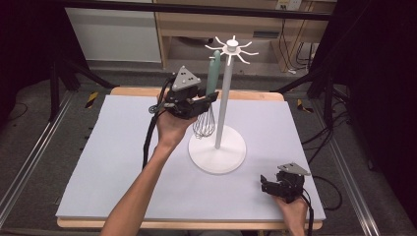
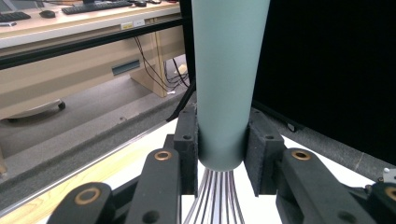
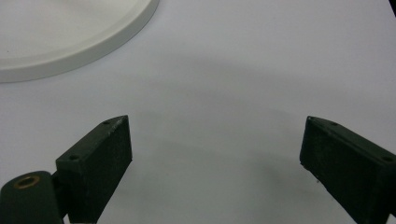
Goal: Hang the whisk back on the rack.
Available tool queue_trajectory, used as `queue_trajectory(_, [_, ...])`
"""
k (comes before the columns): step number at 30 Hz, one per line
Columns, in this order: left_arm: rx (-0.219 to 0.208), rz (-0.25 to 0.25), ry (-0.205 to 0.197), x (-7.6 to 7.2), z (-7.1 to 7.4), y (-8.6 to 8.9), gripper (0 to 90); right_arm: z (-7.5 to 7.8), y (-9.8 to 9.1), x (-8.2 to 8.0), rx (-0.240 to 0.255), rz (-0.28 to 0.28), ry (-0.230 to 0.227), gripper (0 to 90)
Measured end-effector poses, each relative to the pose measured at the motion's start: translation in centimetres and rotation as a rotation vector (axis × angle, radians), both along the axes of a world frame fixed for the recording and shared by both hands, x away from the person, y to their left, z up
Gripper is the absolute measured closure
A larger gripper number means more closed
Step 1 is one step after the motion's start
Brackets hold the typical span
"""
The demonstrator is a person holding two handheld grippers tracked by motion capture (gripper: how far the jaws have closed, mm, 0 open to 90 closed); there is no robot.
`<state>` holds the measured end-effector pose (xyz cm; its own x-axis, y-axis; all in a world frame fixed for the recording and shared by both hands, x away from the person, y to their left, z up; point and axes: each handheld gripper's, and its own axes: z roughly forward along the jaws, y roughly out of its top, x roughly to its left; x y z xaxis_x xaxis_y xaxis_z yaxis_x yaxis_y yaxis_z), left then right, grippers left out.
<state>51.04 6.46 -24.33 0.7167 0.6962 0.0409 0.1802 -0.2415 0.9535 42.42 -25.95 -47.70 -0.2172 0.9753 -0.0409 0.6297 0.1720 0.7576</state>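
Note:
A whisk with a pale green handle (image 1: pixel 213 73) and wire head (image 1: pixel 204 124) hangs upright beside the white stand's pole (image 1: pixel 223 98). My left gripper (image 1: pixel 209 96) is shut on the lower end of that handle (image 2: pixel 224 84), wires (image 2: pixel 215 198) fanning out below the jaws. The handle's top reaches near the hooks of the stand's crown (image 1: pixel 231 48); whether it hangs on one I cannot tell. My right gripper (image 1: pixel 268 184) rests low at the table's front right, open, with bare white table cover between its fingers (image 3: pixel 100 161).
The stand's round white base (image 1: pixel 217 150) sits mid-table; its rim (image 3: pixel 70 51) lies just ahead of the right gripper. The white cover (image 1: pixel 123 162) spans a wooden table (image 1: pixel 142 91). Dark frame rails flank both sides; a wooden bench (image 2: pixel 70 70) stands beyond.

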Motion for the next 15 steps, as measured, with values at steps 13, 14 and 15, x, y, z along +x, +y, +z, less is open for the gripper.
queue_trajectory(13, [-0.017, -0.001, -0.022, 0.27, -0.4, -0.22, 67.7, 0.0, 0.02, 0.01, 0.0, -0.002, 0.003, 9.7])
queue_trajectory(14, [-0.018, 0.0, -0.024, 0.29, -0.42, -0.24, 67.6, 0.01, 0.03, 0.0, 0.002, -0.003, 0.003, 9.7])
queue_trajectory(15, [-0.02, 0.0, -0.026, 0.29, -0.42, -0.24, 67.1, 0.01, 0.04, 0.01, 0.002, -0.005, 0.005, 9.7])
